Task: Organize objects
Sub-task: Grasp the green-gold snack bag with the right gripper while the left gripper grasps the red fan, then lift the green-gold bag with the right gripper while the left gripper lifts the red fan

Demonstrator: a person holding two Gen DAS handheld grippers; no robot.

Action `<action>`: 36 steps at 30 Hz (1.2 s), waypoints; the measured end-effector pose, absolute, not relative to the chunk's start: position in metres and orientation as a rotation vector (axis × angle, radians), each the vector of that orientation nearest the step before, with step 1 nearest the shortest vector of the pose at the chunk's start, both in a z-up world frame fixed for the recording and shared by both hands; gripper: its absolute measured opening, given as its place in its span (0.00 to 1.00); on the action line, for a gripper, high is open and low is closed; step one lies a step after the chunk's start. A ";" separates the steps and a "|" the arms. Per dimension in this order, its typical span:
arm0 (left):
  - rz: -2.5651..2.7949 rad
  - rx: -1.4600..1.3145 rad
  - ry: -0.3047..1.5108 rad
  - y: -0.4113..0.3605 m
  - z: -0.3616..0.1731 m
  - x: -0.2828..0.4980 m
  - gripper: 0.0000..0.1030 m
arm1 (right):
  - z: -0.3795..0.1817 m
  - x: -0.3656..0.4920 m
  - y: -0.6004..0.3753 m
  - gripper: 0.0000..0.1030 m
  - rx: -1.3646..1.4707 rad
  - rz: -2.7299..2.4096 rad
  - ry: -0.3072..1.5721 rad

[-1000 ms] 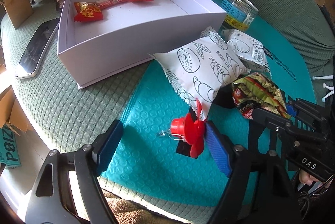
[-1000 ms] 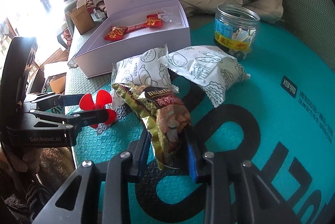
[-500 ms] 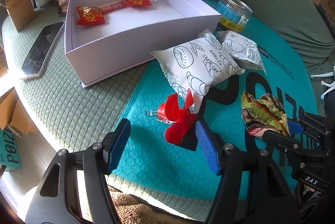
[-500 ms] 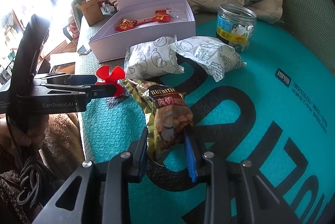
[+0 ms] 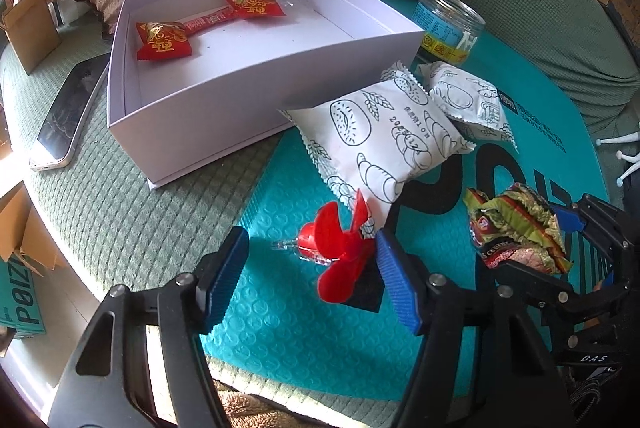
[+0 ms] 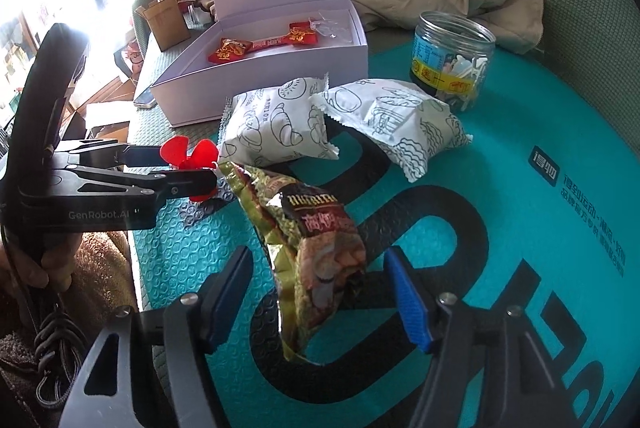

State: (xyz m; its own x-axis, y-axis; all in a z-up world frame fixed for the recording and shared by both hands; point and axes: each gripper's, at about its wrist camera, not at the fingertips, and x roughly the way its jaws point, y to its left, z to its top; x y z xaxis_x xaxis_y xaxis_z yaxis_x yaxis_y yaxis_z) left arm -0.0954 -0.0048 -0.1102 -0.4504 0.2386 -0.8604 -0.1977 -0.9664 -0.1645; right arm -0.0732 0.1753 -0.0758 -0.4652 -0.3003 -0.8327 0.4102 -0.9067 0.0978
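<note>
A teal bubble mailer lies over the green quilted surface and serves as the landmark; off its far left edge sits the open white box, lid raised, with two red candy packets inside. A phone lies just left of the box. On the mailer's far side stand a clear plastic jar and two white bread packets, touching each other. Nearer, the green snack bag lies on the mailer between the fingers of the right gripper, which are spread apart and not pressing it. At the mailer's near left part lies the small red fan, between the released fingers of the left gripper; its blades sit just beside the right-hand pad, and I cannot tell whether they touch
</note>
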 end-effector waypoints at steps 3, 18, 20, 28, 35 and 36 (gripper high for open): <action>2.468 -1.472 -0.036 -0.003 -0.111 -0.098 0.63 | -0.081 -0.079 0.173 0.67 1.323 -2.365 0.160; 2.401 -1.428 -0.066 -0.004 -0.109 -0.089 0.29 | -0.092 -0.083 0.175 0.44 1.337 -2.353 0.083; 2.396 -1.429 -0.089 -0.007 -0.108 -0.087 0.28 | -0.091 -0.082 0.175 0.42 1.334 -2.350 0.075; 2.392 -1.439 -0.122 -0.010 -0.104 -0.078 0.28 | -0.088 -0.073 0.178 0.40 1.333 -2.338 0.034; 2.414 -1.397 -0.088 -0.005 -0.091 -0.070 0.28 | -0.080 -0.066 0.184 0.40 1.316 -2.348 0.017; 2.416 -1.392 -0.084 -0.004 -0.090 -0.070 0.28 | -0.078 -0.065 0.184 0.40 1.313 -2.351 0.018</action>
State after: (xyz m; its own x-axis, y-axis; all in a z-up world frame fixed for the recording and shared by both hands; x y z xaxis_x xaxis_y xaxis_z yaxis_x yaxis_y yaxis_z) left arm -0.0696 -0.0037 -0.0896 -0.4559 0.3280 -0.8274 -0.2698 -0.9368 -0.2227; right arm -0.0653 0.1844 -0.0782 -0.4493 -0.3724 -0.8121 0.3851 -0.9009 0.2001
